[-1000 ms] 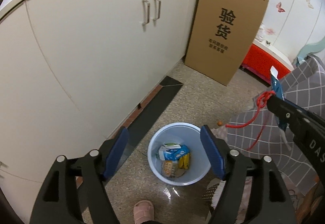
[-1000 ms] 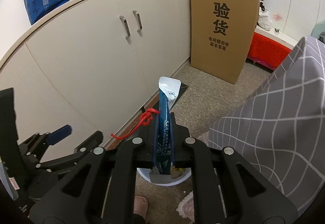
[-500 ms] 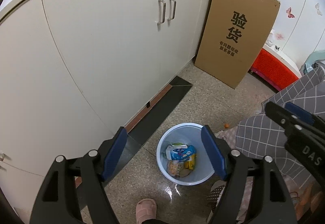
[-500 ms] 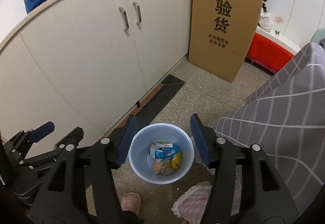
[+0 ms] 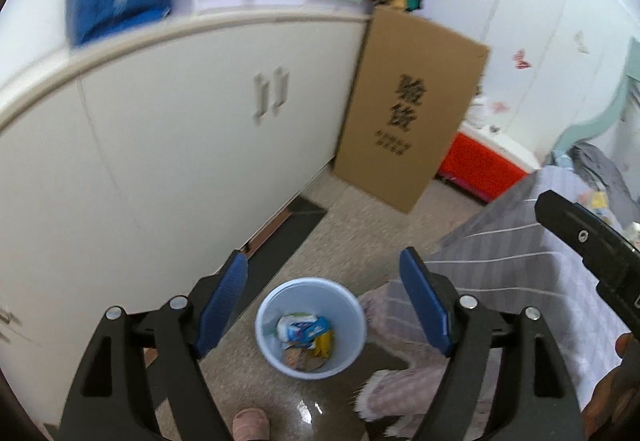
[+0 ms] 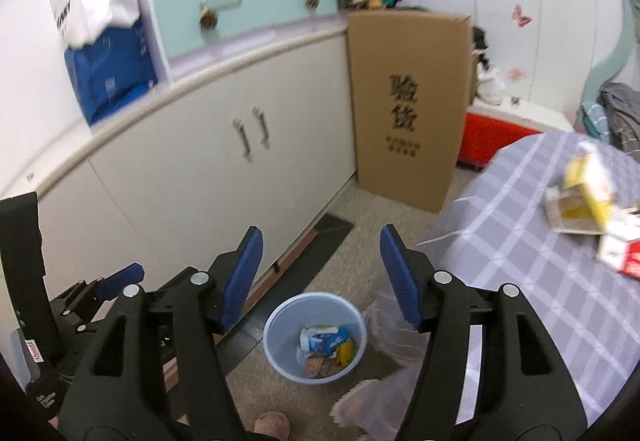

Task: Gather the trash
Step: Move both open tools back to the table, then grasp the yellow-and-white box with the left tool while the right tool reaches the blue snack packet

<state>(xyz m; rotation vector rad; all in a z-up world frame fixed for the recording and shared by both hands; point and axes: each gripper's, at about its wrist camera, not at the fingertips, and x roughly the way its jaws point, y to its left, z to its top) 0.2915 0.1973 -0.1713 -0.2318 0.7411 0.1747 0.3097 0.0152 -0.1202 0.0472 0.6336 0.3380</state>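
Two grippers hang above the floor, both angled down toward the light blue bin (image 6: 315,337). The right gripper (image 6: 321,273) has just been opening its jaws, and now the blue fingers (image 6: 242,281) stand well apart with nothing between them. The left gripper (image 5: 323,301) is spread wide too, empty, its pads framing the bin from above.

Down in the bin, the trash (image 6: 326,351) lies in a heap on the bottom: a white and blue packet on top, its long axis running roughly across the bin from left to right, with yellow and brown wrappers tucked under it toward the near right wall. The bin stands upright on the speckled floor, just beside the foot of the white cabinet (image 5: 168,145) and near the hanging edge of the grey checked cloth (image 6: 532,253).

More trash waits on that cloth, at the far right edge: a yellow and white carton (image 6: 582,193), blurred, and a red and white pack (image 6: 622,255) just beside it. A tall cardboard box (image 6: 408,101) leans upright against the cabinet's end. A pink slipper (image 6: 273,421) peeks in at the bottom.
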